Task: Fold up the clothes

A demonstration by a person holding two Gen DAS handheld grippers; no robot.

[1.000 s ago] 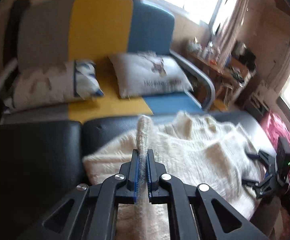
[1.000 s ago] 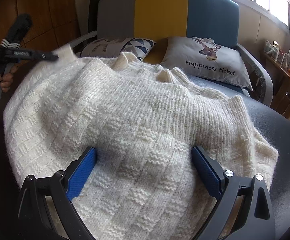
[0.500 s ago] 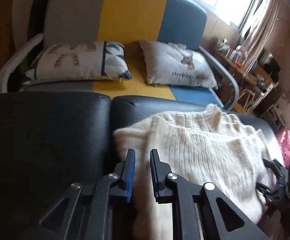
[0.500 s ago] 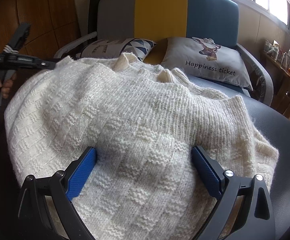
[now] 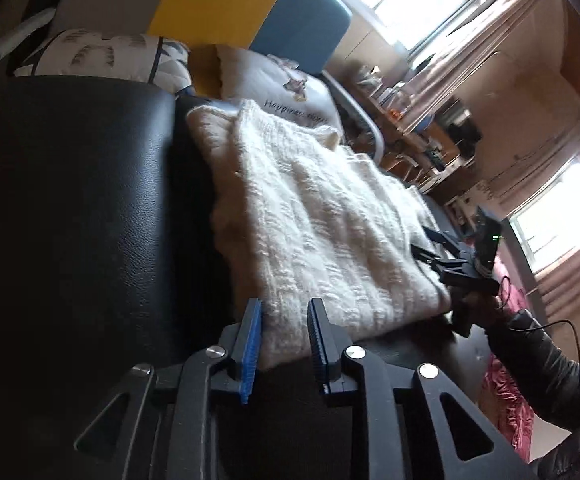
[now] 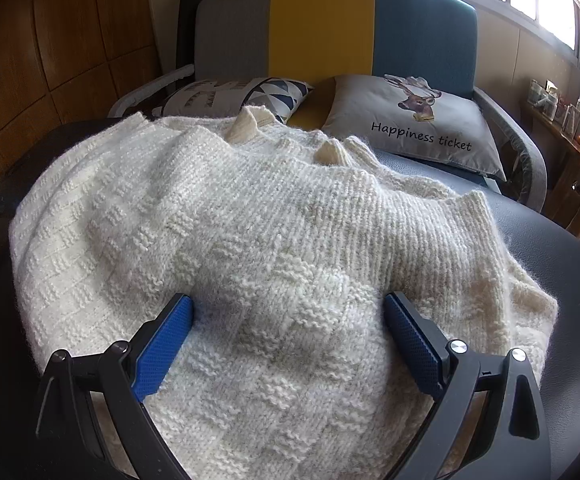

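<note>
A cream knitted sweater [image 5: 309,220] lies folded on a black leather surface [image 5: 70,220]. My left gripper [image 5: 283,322] hovers at the sweater's near corner. Its jaws are opening, the corner shows between the blue pads [image 5: 250,344], and they do not press on it. My right gripper [image 6: 290,320] stands wide open over the sweater [image 6: 270,220], its fingers resting on the knit at either side. In the left wrist view the right gripper [image 5: 421,240] sits at the sweater's right edge, held by a hand in a dark sleeve [image 5: 537,356].
Behind the leather surface stands a grey, yellow and blue sofa [image 6: 321,24] with a patterned cushion [image 6: 246,94] and a deer cushion [image 6: 413,120]. A cluttered wooden shelf [image 6: 569,128] runs along the right wall under the windows. Pink cloth [image 5: 505,384] lies at the right.
My left gripper let go of the raised sweater edge, which dropped flat onto the pile. It swung away and down to the sweater's near corner while its jaws parted. The right gripper stayed put.
</note>
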